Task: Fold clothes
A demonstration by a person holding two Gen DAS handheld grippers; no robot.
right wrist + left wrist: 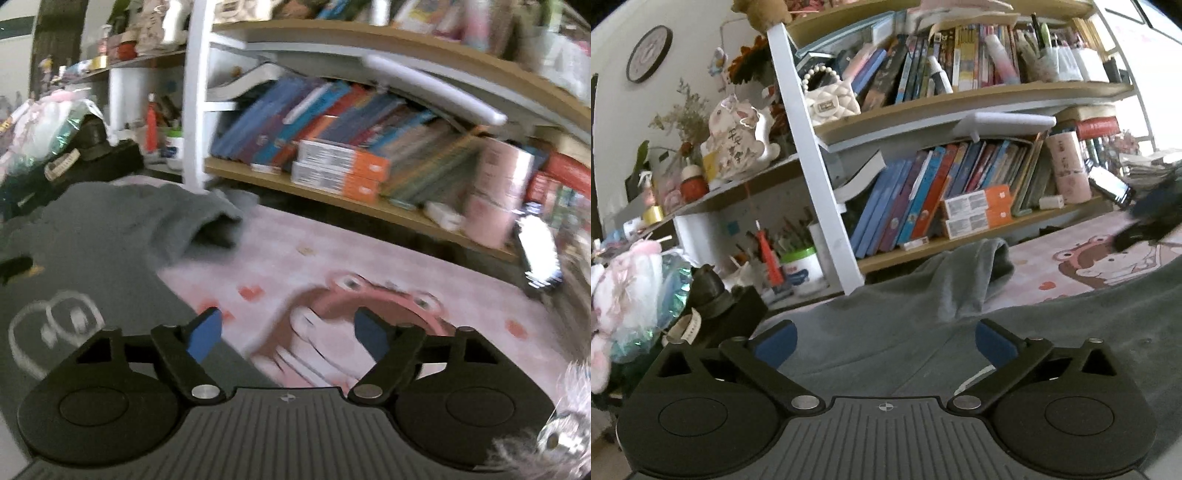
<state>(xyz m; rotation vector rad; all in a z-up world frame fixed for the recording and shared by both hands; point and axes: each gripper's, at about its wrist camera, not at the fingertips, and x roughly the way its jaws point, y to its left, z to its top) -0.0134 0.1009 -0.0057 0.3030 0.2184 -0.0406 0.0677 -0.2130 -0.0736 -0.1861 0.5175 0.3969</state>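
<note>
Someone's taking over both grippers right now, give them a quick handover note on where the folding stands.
Left gripper: open, empty, low over the grey garment.
Right gripper: open, empty, over the pink cartoon mat just past the garment's edge; its view is motion-blurred.
Garment: spread on the mat in front of the bookshelf, white heart print facing up, one sleeve bunched toward the shelf.
Done: no fold visible.
Left: flatten the sleeve, fold it all, as far as these views show.
</note>
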